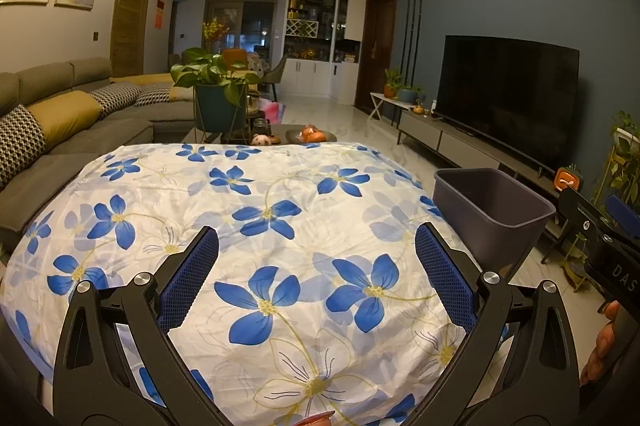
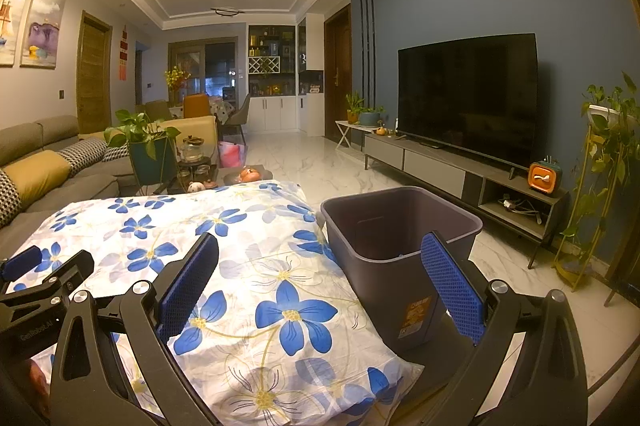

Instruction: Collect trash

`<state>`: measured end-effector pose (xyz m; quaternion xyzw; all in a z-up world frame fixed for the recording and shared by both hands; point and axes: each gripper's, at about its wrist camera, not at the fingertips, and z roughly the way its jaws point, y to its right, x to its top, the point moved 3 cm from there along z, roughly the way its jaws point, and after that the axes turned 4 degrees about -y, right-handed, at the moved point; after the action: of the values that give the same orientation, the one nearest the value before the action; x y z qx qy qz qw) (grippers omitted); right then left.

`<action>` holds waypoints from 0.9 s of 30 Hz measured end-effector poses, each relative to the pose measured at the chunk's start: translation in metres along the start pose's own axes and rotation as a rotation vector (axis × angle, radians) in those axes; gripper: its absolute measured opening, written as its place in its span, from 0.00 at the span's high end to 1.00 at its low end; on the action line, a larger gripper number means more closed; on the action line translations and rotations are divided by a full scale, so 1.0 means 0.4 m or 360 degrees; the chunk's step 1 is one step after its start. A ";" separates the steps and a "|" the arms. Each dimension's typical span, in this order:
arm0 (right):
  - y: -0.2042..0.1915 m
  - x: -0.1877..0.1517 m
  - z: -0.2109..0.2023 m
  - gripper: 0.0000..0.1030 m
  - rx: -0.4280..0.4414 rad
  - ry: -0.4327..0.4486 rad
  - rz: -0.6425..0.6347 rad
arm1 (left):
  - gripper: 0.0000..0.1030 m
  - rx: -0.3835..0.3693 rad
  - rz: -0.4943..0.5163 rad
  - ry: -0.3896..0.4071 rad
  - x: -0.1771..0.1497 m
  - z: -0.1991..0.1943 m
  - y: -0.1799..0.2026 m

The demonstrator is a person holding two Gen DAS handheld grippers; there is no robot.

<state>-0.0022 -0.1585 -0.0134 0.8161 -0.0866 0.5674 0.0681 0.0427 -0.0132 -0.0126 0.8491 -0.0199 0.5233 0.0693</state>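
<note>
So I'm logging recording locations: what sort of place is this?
A home living room: a grey sofa with cushions, a large television on a low media unit, and a floral-covered table.

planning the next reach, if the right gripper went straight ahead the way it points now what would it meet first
Probably the near rim of the grey bin, which sits between the open right gripper fingers, beside the floral cloth. Depth is unclear, so it might skim the cloth's edge first.

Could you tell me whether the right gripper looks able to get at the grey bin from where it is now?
Probably yes: the right gripper is open and empty, and the grey bin stands just ahead, beside the floral cloth, with nothing between them.
</note>
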 end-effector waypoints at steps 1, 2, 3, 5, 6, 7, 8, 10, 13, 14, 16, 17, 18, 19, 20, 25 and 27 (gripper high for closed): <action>0.001 0.000 0.000 0.05 0.0000 -0.0001 0.0000 | 0.06 0.0000 0.0000 0.0002 0.000 0.000 0.001; 0.001 -0.001 0.000 0.05 0.0001 -0.0001 0.0001 | 0.06 -0.0002 0.0001 0.0001 0.000 -0.001 -0.001; -0.001 0.000 0.001 0.05 0.0002 -0.0001 0.0002 | 0.06 -0.0002 0.0001 0.0001 0.000 0.000 0.000; 0.001 -0.001 -0.001 0.05 0.0000 0.0000 0.0000 | 0.06 -0.0004 0.0001 0.0002 -0.001 0.001 0.001; 0.000 0.000 0.000 0.05 0.0001 -0.0001 0.0000 | 0.06 -0.0003 0.0001 0.0001 -0.001 0.001 0.001; 0.001 -0.001 -0.001 0.05 0.0002 0.0000 0.0000 | 0.06 -0.0003 0.0002 0.0002 -0.001 0.002 0.002; 0.000 0.000 0.000 0.05 0.0001 0.0001 0.0002 | 0.06 -0.0002 0.0001 0.0001 -0.001 0.000 0.001; 0.001 0.000 0.000 0.05 0.0001 0.0001 0.0003 | 0.06 -0.0005 0.0003 0.0001 -0.001 0.002 0.003; 0.001 0.000 0.000 0.05 0.0000 0.0000 0.0003 | 0.06 -0.0008 0.0001 0.0003 -0.001 0.001 0.004; 0.003 -0.001 0.000 0.05 0.0000 0.0000 0.0003 | 0.06 -0.0008 0.0003 0.0003 -0.001 0.002 0.005; 0.001 0.000 0.000 0.05 0.0001 0.0000 0.0005 | 0.06 -0.0010 0.0006 0.0004 -0.004 0.005 0.009; 0.000 0.001 0.001 0.05 0.0000 0.0000 0.0004 | 0.06 -0.0010 0.0004 0.0003 -0.004 0.003 0.008; 0.002 0.000 0.000 0.05 0.0001 0.0000 0.0003 | 0.06 -0.0011 0.0003 0.0004 -0.004 0.003 0.009; 0.003 0.000 0.000 0.05 0.0000 -0.0001 0.0003 | 0.06 -0.0011 0.0002 0.0004 -0.004 0.004 0.010; 0.003 0.000 0.000 0.05 0.0001 -0.0001 0.0005 | 0.06 -0.0010 0.0003 0.0004 -0.004 0.005 0.011; 0.004 -0.001 0.000 0.05 0.0002 0.0000 0.0006 | 0.06 -0.0006 0.0006 0.0006 -0.004 0.004 0.010; 0.002 0.001 0.001 0.05 0.0000 -0.0001 0.0006 | 0.06 -0.0008 0.0005 0.0003 -0.005 0.003 0.008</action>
<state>-0.0020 -0.1595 -0.0132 0.8162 -0.0880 0.5671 0.0670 0.0425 -0.0168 -0.0144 0.8483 -0.0225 0.5243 0.0705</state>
